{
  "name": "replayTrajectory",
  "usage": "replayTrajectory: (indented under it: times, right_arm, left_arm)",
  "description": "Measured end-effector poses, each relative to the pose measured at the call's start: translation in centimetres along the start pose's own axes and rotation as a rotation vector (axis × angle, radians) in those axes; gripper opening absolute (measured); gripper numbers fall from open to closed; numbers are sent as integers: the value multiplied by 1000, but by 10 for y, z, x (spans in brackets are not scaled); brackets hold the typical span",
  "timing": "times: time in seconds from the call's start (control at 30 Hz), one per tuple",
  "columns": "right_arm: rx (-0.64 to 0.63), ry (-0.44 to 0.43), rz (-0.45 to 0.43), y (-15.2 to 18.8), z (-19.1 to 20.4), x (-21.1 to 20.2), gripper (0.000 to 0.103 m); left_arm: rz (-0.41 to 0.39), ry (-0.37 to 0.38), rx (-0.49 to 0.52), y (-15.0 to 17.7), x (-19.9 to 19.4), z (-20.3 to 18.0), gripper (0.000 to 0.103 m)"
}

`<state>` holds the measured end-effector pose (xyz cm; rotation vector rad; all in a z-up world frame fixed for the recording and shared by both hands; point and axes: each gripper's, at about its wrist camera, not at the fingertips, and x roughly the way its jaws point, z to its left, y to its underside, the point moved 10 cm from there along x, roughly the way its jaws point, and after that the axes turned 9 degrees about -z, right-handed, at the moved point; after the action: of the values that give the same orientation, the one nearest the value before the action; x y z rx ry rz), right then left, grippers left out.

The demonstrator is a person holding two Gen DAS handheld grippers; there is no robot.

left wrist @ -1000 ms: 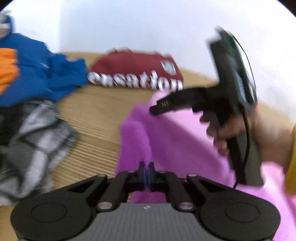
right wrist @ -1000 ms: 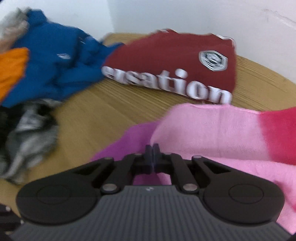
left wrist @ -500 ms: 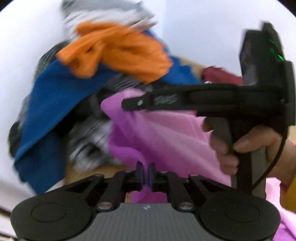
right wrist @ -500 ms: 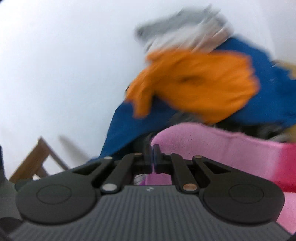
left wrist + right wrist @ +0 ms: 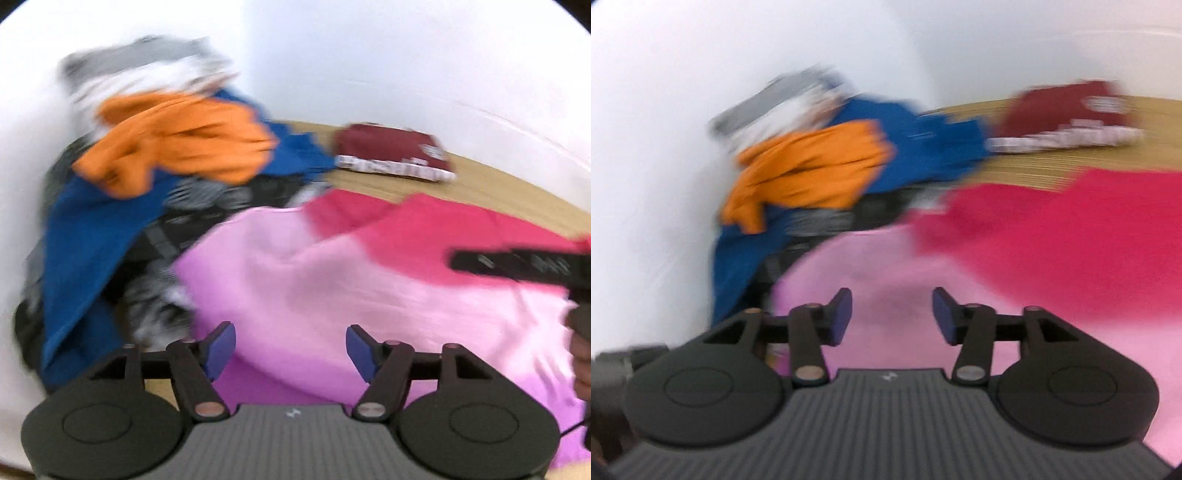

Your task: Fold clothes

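The left gripper (image 5: 291,349) stands released, its jaws having just been opening, nothing between them; the right gripper (image 5: 892,315) likewise has just let go and gapes empty. Below both lies the pink cloth (image 5: 369,280), spread on the wooden table (image 5: 480,184), its far part a deeper red. Beside it to the left sits a heap of clothes (image 5: 166,155), orange over blue. A folded maroon shirt (image 5: 391,151) rests farther back.
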<state>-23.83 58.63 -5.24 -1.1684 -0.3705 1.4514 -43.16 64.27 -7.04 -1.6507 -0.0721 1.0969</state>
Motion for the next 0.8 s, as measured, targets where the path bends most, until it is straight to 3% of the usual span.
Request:
replayTrajectory:
  times: [0.23, 0.4, 0.57, 0.8]
  right_arm:
    - [168, 419, -67, 48, -135, -183, 53]
    - [335, 624, -168, 85, -204, -290, 53]
    - [363, 724, -265, 102, -250, -377, 52]
    - [286, 847, -237, 118, -344, -491, 52]
  left_arm:
    - [52, 291, 140, 4, 5, -133, 71]
    - [72, 413, 250, 11, 0, -241, 72]
    - [111, 431, 268, 29, -7, -343, 72]
    - [133, 446, 220, 66, -33, -469, 72]
